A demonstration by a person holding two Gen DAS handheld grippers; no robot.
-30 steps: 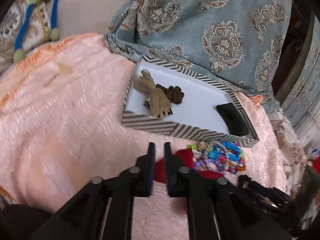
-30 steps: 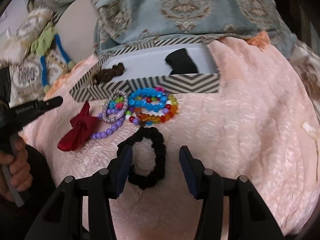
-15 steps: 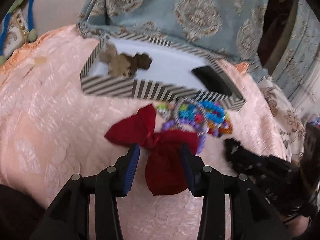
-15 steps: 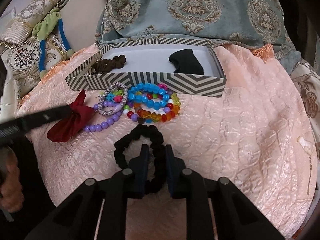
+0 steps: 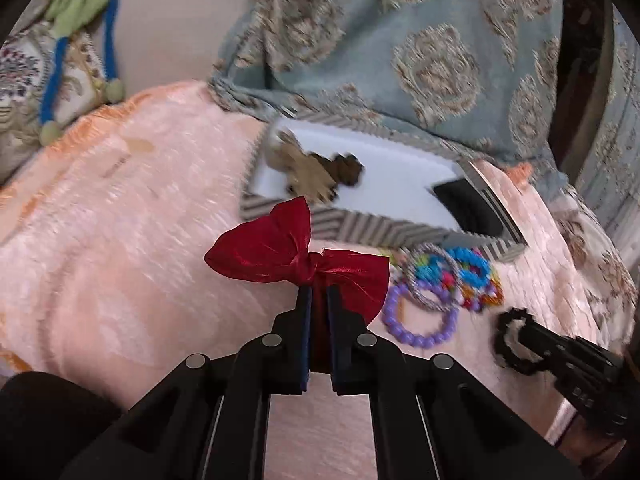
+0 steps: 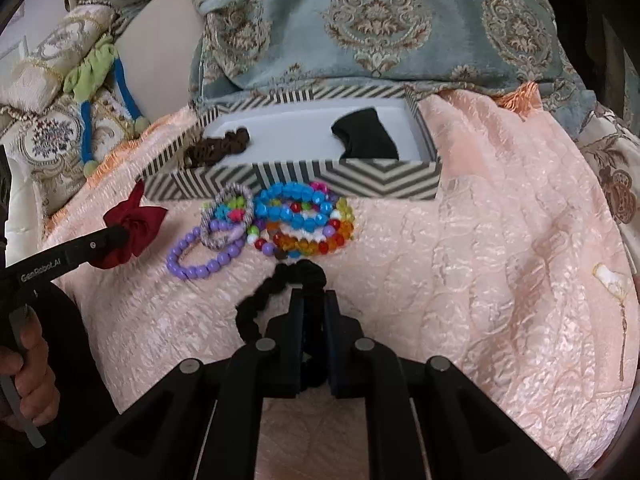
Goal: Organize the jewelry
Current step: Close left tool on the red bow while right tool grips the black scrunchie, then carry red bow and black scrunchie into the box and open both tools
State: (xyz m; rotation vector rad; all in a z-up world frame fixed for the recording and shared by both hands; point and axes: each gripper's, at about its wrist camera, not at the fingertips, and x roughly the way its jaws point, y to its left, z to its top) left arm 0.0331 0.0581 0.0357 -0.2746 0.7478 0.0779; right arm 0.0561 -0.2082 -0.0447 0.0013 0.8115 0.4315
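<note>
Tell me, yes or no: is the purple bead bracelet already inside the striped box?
No. The purple bead bracelet lies on the pink cloth in front of the striped box, outside its wall.

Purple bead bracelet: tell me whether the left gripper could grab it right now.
Probably not yet: the left gripper is shut on the red bow. The purple bead bracelet lies uncovered on the blanket, just right of it.

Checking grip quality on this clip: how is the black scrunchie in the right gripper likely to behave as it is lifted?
Probably floppy: the black scrunchie is a ruffled fabric loop, so its free side should sag from the right gripper. Likely light, since it looks like thin gathered cloth. It seems unlikely to slip, as the bunched fabric fills the closed jaws, or to roll.
</note>
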